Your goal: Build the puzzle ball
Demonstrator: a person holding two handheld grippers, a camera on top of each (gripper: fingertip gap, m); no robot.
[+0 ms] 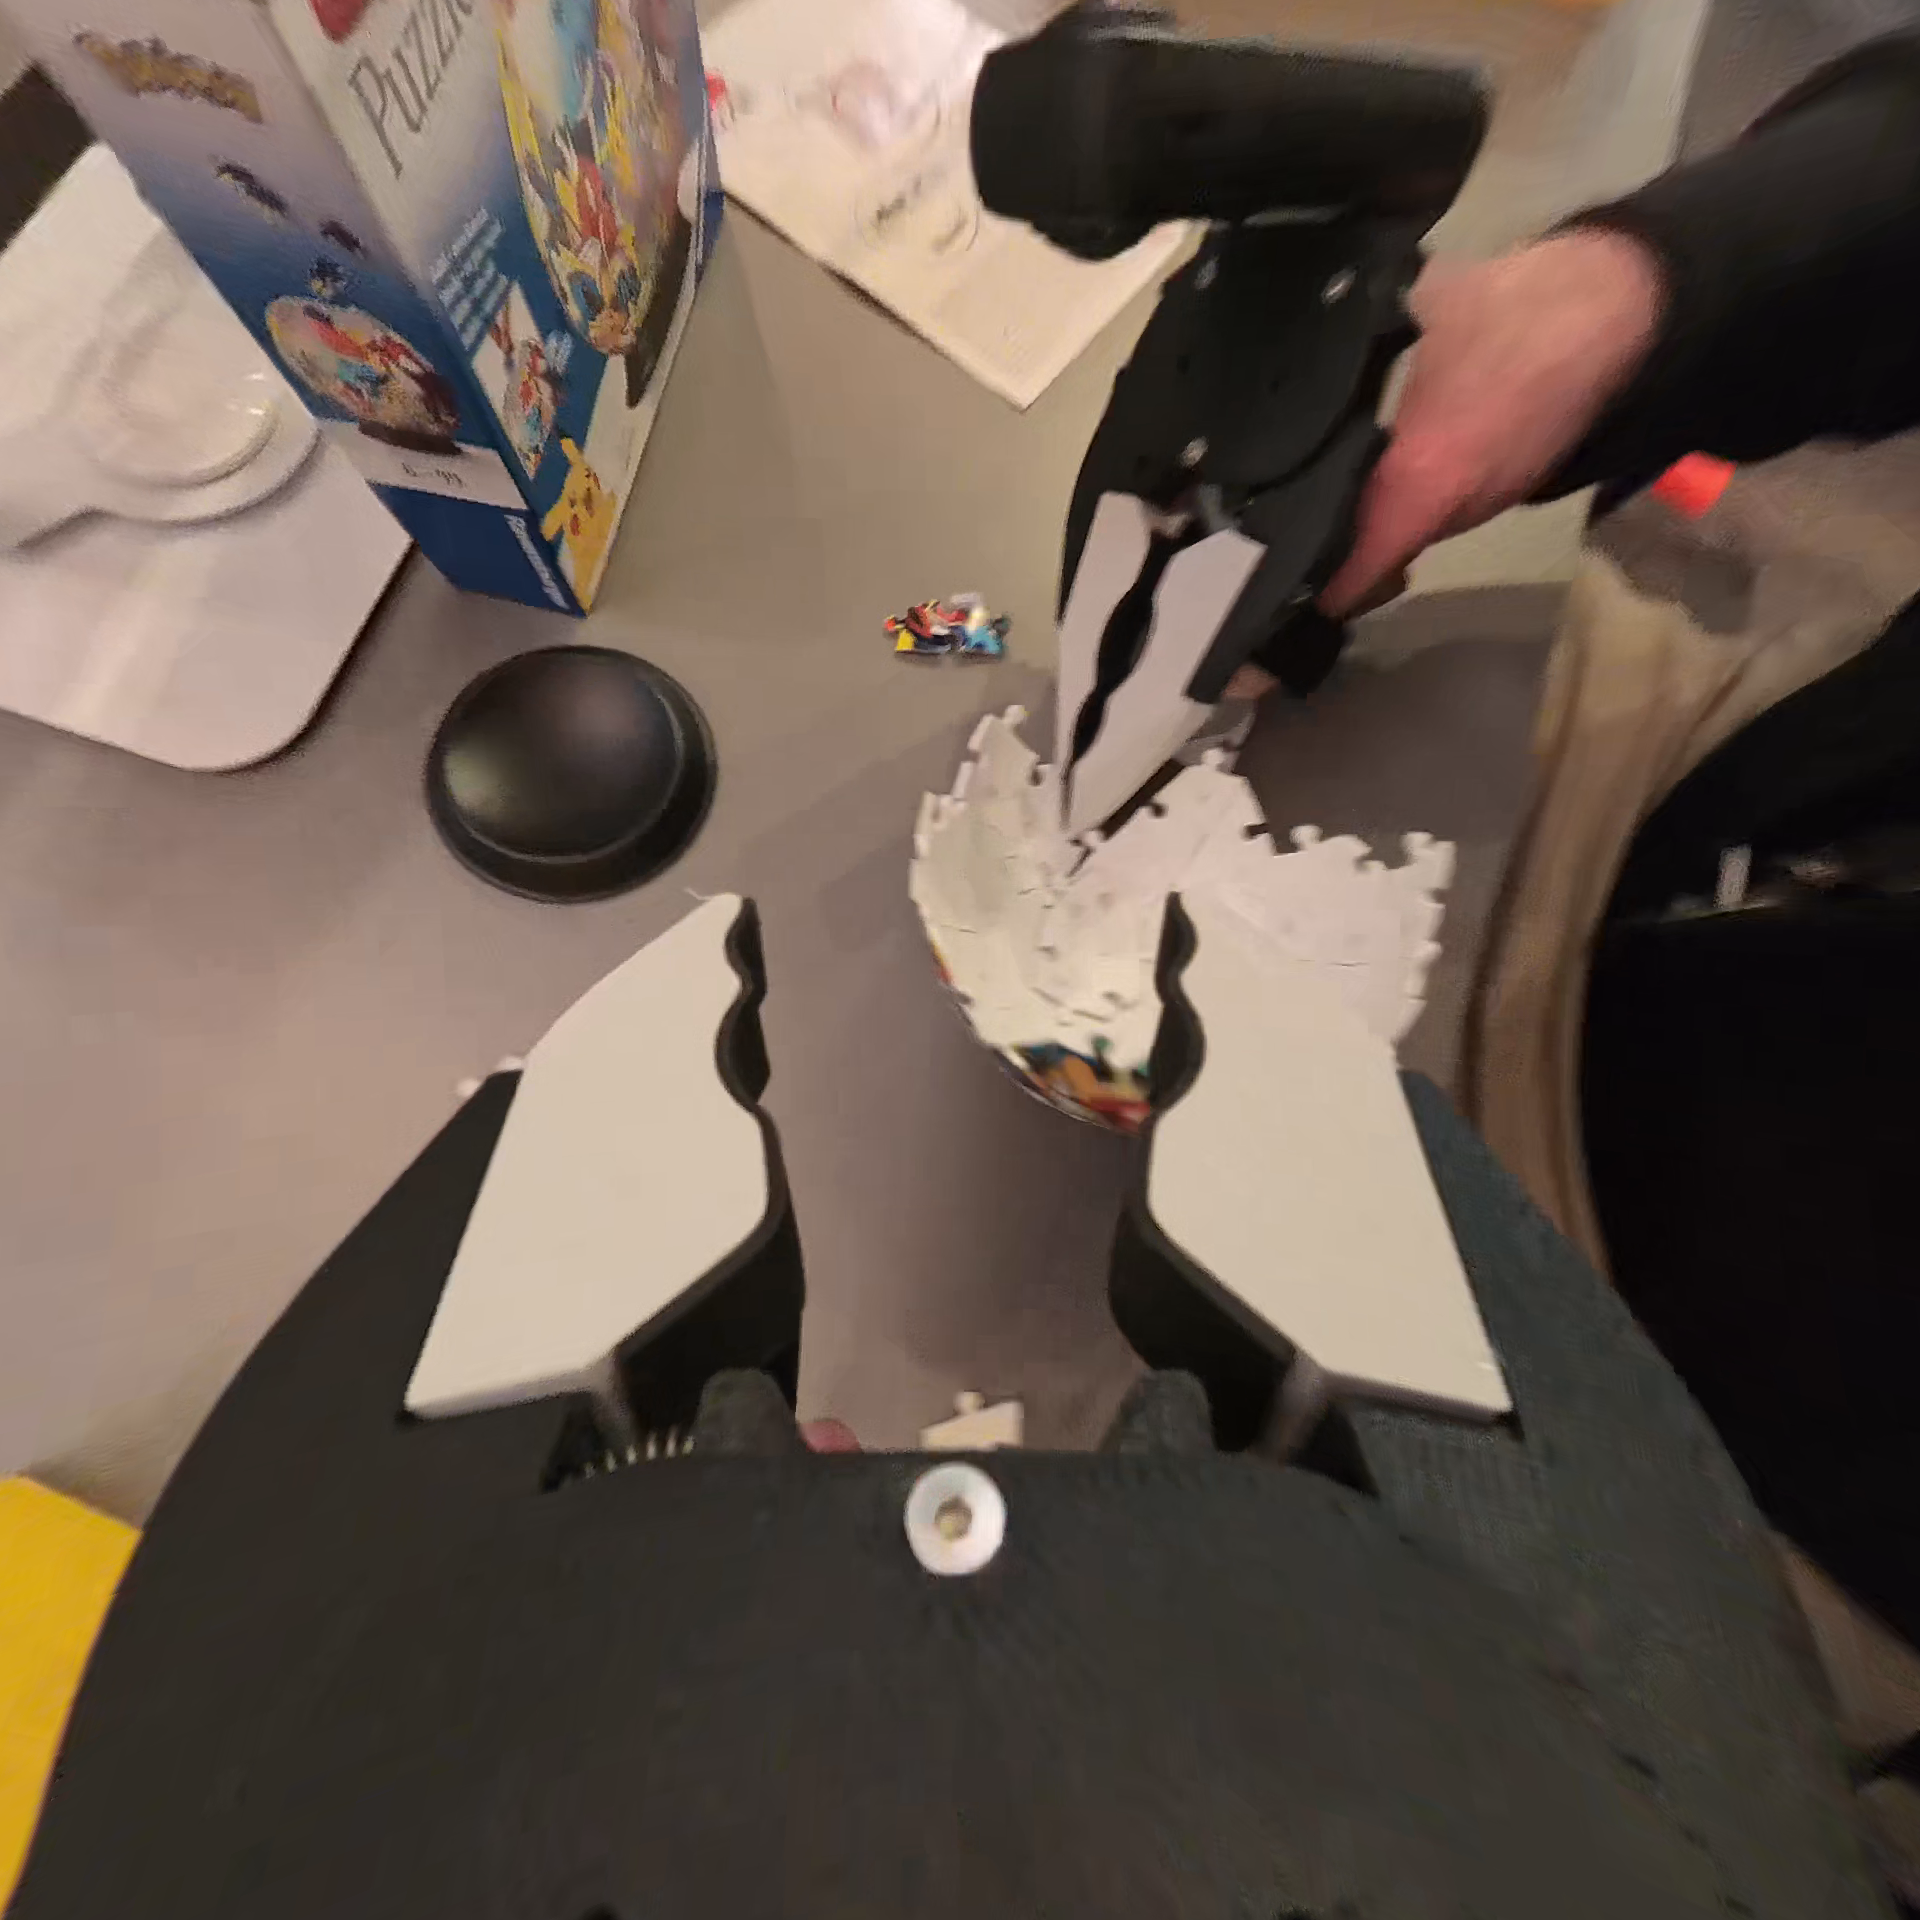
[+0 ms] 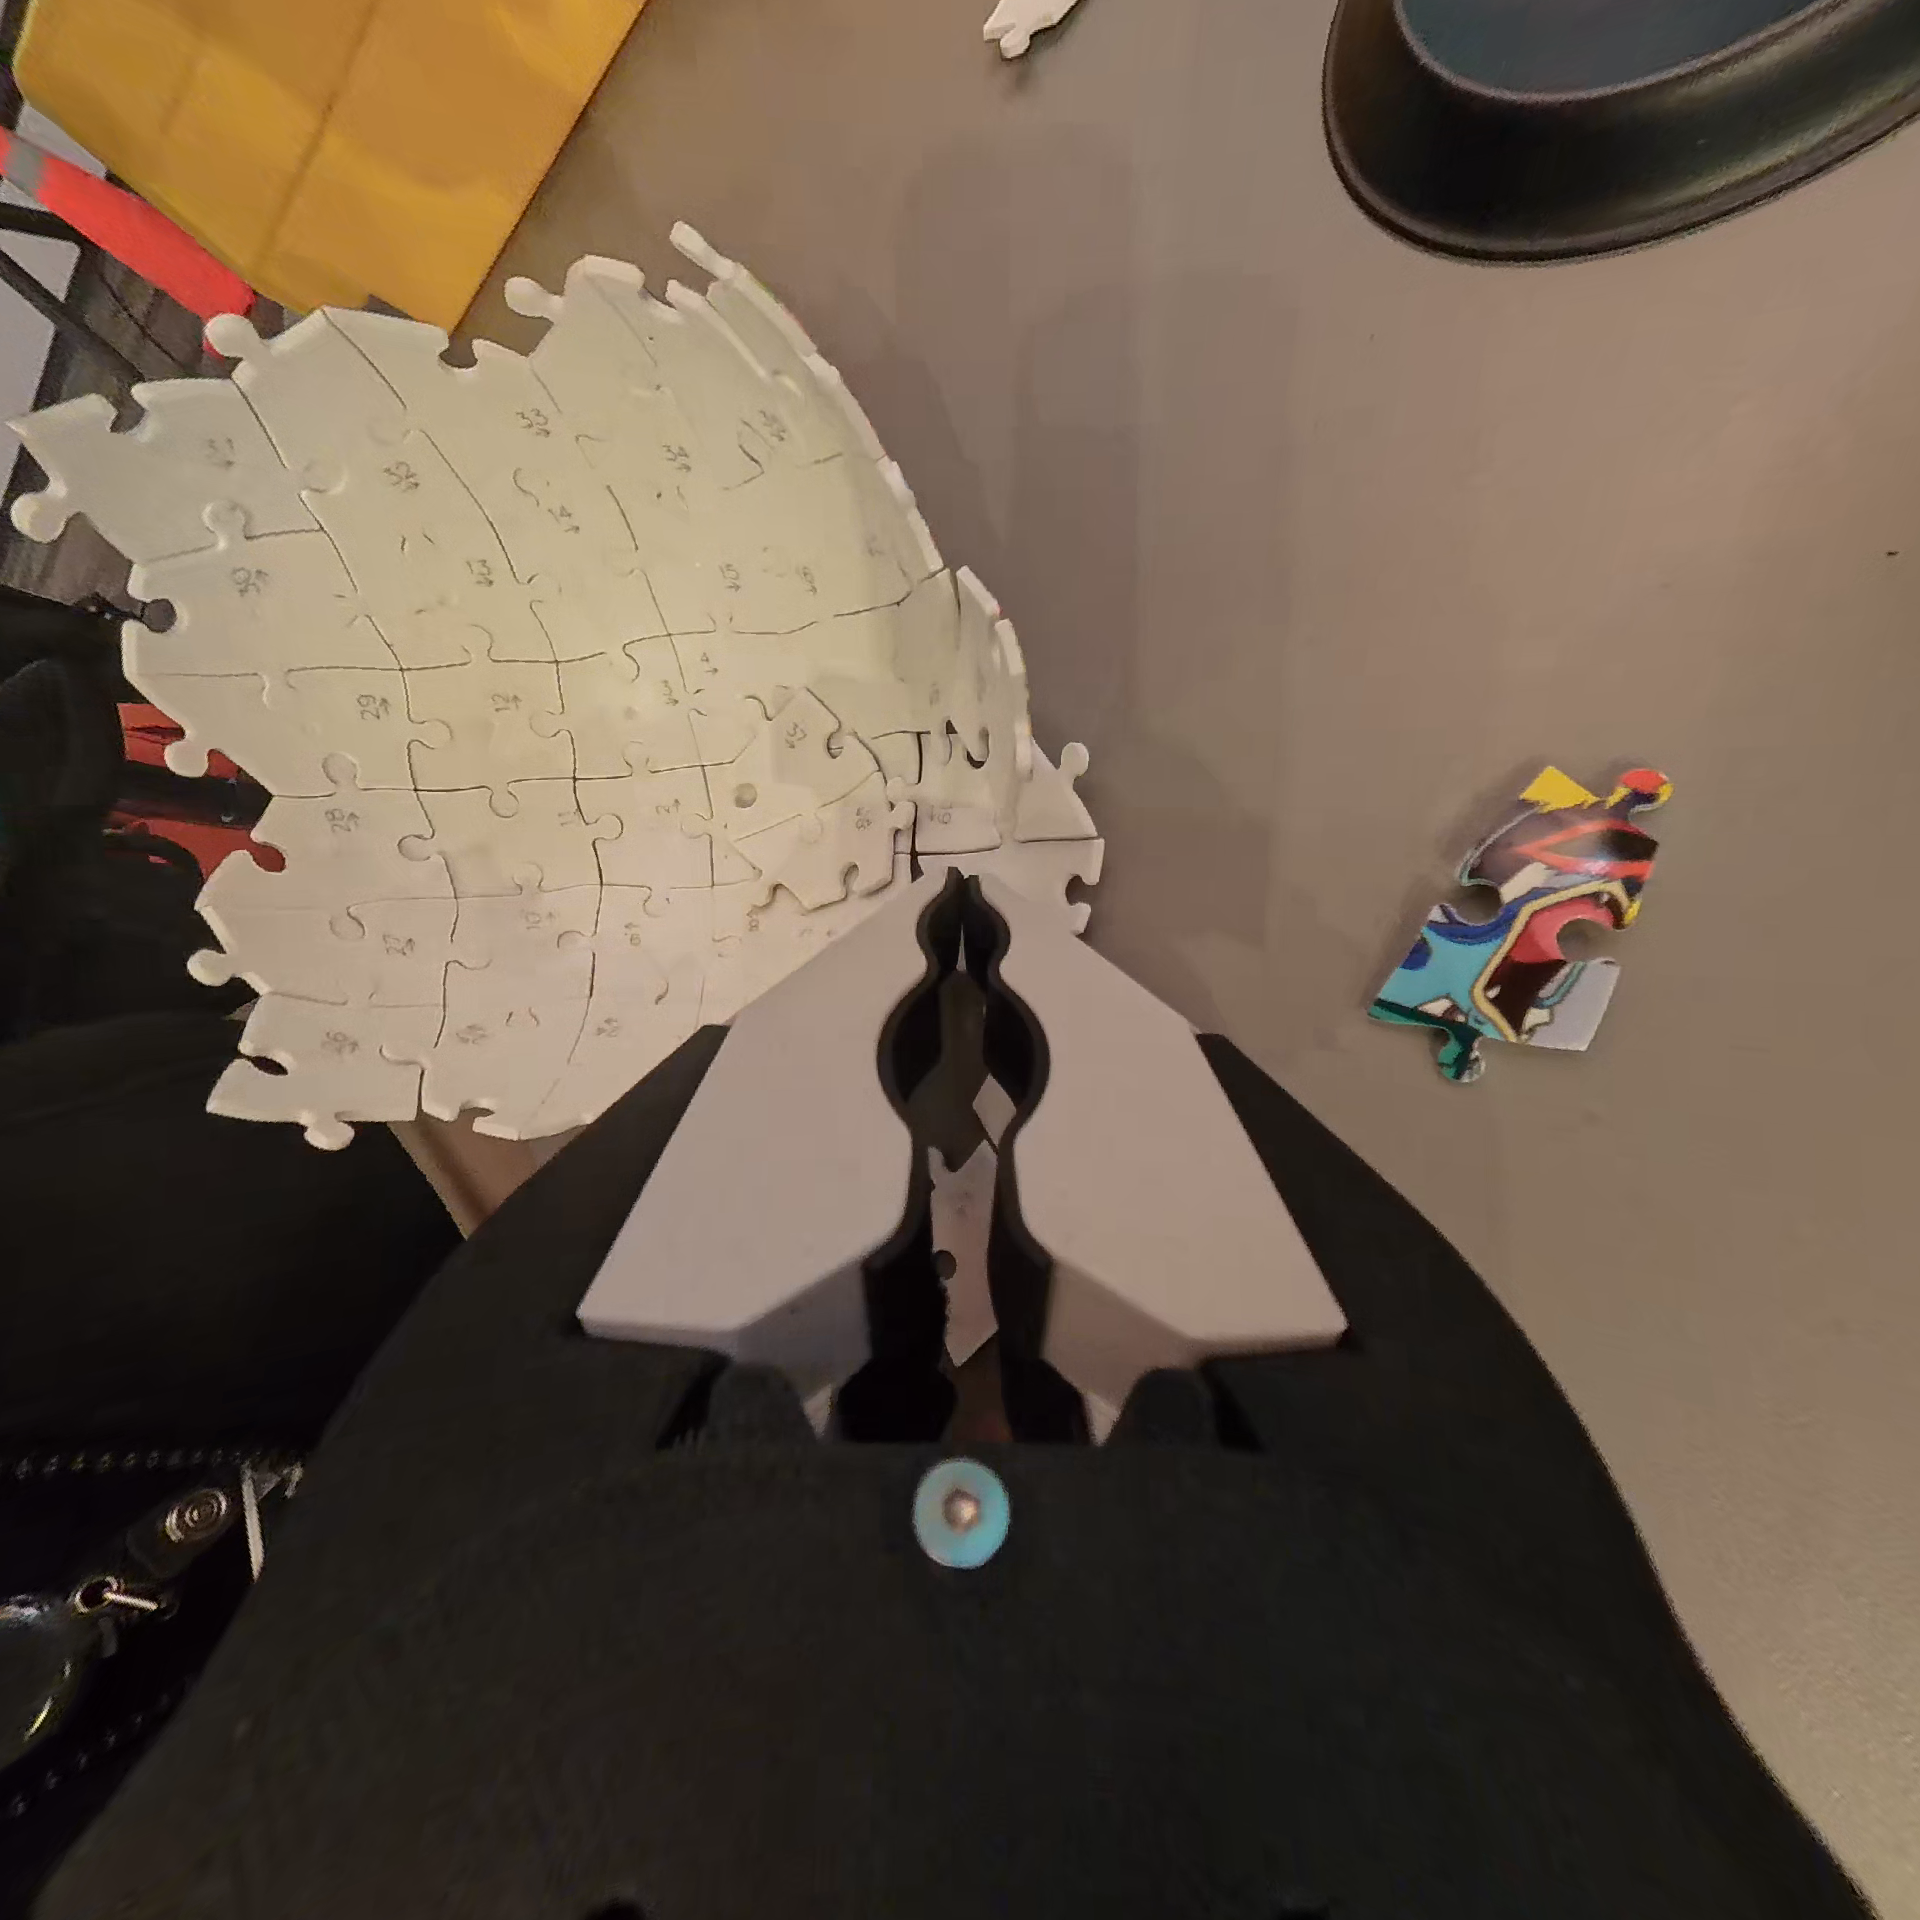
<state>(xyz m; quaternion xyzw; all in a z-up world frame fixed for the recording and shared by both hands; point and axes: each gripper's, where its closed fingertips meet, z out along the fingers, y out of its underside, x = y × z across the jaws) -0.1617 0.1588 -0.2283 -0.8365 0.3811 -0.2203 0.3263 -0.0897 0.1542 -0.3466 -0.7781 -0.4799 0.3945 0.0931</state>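
One half-built shell point(image 2: 540, 707) lies white side up on the worktop point(image 1: 852, 468), just ahead of the right gripper point(image 2: 961, 883) — fingers nipped on a piece at the shell's rim. The left gripper point(image 1: 961, 914) hovers beside it, wide and empty. One joined coloured cluster point(image 2: 1527, 914) — farther right. One black stand point(image 1: 569, 774).

White-backed puzzle shell point(image 2: 499, 707); multicoloured loose piece point(image 2: 1522, 925); black stand point(image 1: 569, 774); grey table point(image 1: 831, 468); blue box point(image 1: 416, 260)

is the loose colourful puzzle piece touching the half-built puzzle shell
Apart. The right wrist view shows bare grey table between the colourful puzzle piece and the white puzzle shell.
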